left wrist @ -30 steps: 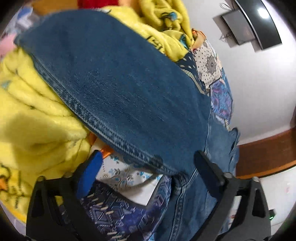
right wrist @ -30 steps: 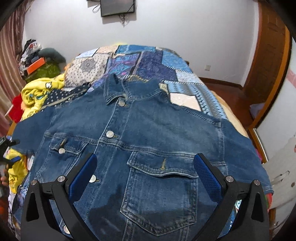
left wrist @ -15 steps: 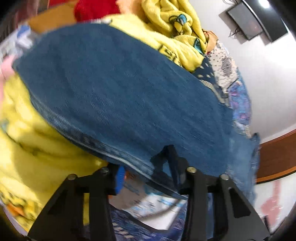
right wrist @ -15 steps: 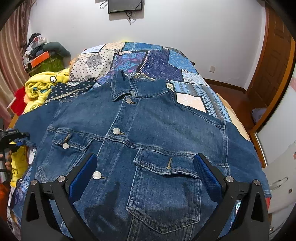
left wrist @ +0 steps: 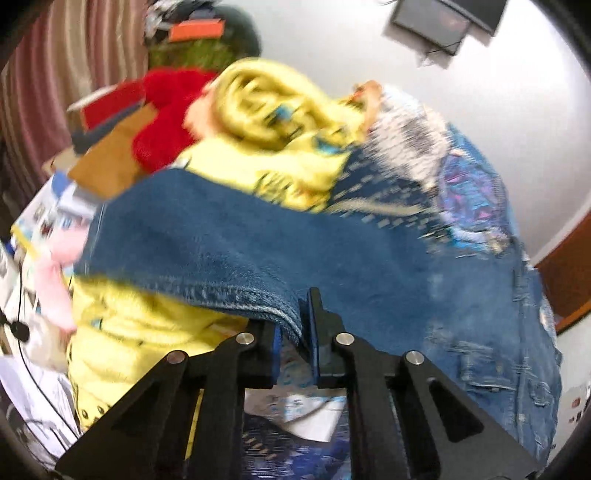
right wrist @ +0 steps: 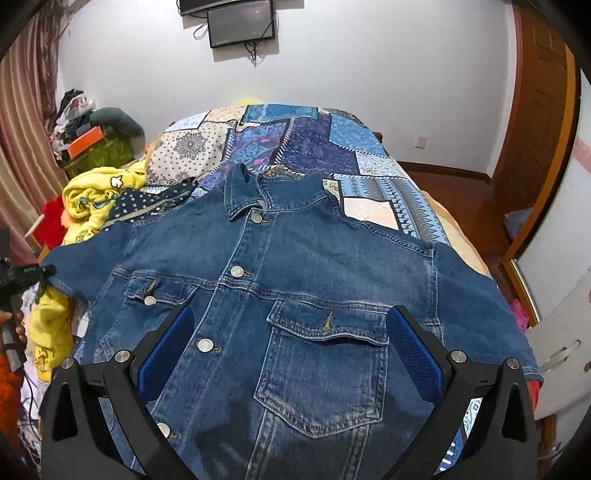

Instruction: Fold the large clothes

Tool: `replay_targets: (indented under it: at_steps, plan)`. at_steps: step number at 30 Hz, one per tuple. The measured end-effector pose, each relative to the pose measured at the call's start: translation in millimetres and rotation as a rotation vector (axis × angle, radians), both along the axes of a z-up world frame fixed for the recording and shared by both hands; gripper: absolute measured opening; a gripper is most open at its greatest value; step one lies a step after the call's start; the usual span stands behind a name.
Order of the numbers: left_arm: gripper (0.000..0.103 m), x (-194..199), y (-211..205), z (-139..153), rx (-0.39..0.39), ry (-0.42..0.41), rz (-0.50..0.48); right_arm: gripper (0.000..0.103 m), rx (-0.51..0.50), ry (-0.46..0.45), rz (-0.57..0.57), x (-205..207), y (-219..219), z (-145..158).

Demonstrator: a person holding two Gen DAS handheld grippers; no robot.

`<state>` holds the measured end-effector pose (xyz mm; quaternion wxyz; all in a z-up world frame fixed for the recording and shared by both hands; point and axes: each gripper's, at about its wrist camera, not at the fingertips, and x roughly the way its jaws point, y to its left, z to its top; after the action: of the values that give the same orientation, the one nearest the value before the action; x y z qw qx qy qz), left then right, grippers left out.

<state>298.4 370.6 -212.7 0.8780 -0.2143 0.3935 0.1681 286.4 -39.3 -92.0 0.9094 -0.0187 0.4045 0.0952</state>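
Observation:
A blue denim jacket (right wrist: 288, 295) lies front-up and buttoned on the bed, collar away from me. Its left sleeve (left wrist: 229, 243) stretches out over the bed's left side. My left gripper (left wrist: 293, 332) is shut on the hem of that sleeve's cuff; it also shows at the left edge of the right wrist view (right wrist: 26, 275). My right gripper (right wrist: 290, 343) is open and empty, hovering above the jacket's lower front near the chest pocket (right wrist: 325, 365).
A patchwork quilt (right wrist: 317, 147) covers the bed. A yellow blanket (left wrist: 273, 122) and red fabric (left wrist: 166, 107) are piled left of the jacket. A wooden door (right wrist: 535, 122) stands at the right, a wall screen (right wrist: 240, 22) behind.
My left gripper closed onto the sleeve cuff and lifted it, swinging its view up toward the room. My right gripper stayed open and moved slightly back over the jacket.

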Motion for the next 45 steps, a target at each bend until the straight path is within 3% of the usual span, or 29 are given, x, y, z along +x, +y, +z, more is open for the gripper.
replay_targets:
  at_steps: [4, 9, 12, 18, 21, 25, 30, 32, 37, 42, 45]
  plan:
    - [0.010, 18.2, -41.2, 39.4, 0.075, -0.058, -0.093, 0.103, 0.023, -0.016, 0.001, -6.6, -5.4, 5.8]
    - [0.009, 40.0, -131.7, 62.9, 0.164, -0.111, -0.312, 0.103, 0.029, -0.040, -0.011, -13.8, -15.3, 12.4]
    - [0.010, 49.0, -192.2, 50.7, 0.210, -0.083, -0.446, 0.103, 0.053, -0.041, -0.019, -18.1, -25.3, 14.7]
    - [0.010, 63.1, -259.7, -20.1, 0.098, 0.106, -0.592, 0.103, 0.059, -0.044, -0.040, -27.0, -44.1, 16.1]
    - [0.013, 58.8, -266.5, -35.5, 0.077, 0.156, -0.580, 0.103, 0.055, -0.043, -0.057, -30.1, -54.6, 15.7]
    - [0.053, 51.2, -255.0, -33.4, -0.046, 0.149, -0.574, 0.103, 0.066, -0.029, -0.084, -29.3, -65.2, 11.8]
    - [0.060, 26.9, -216.2, -15.1, -0.108, 0.076, -0.469, 0.103, 0.121, 0.003, -0.097, -26.6, -69.6, 6.4]
    - [0.069, 15.7, -189.2, -10.9, -0.170, 0.036, -0.396, 0.103, 0.135, 0.011, -0.093, -26.7, -68.6, 5.0]
    - [0.071, 2.6, -120.9, -28.5, -0.330, 0.015, -0.213, 0.103, 0.119, 0.014, -0.069, -24.0, -58.2, 3.8]
    - [0.071, -3.5, -76.3, -67.1, -0.557, 0.008, -0.107, 0.103, 0.094, 0.018, -0.056, -19.9, -52.2, 1.0]
    - [0.071, 2.0, -63.0, -90.9, -0.645, 0.019, -0.061, 0.103, 0.080, 0.027, -0.058, -16.4, -50.5, -2.0]
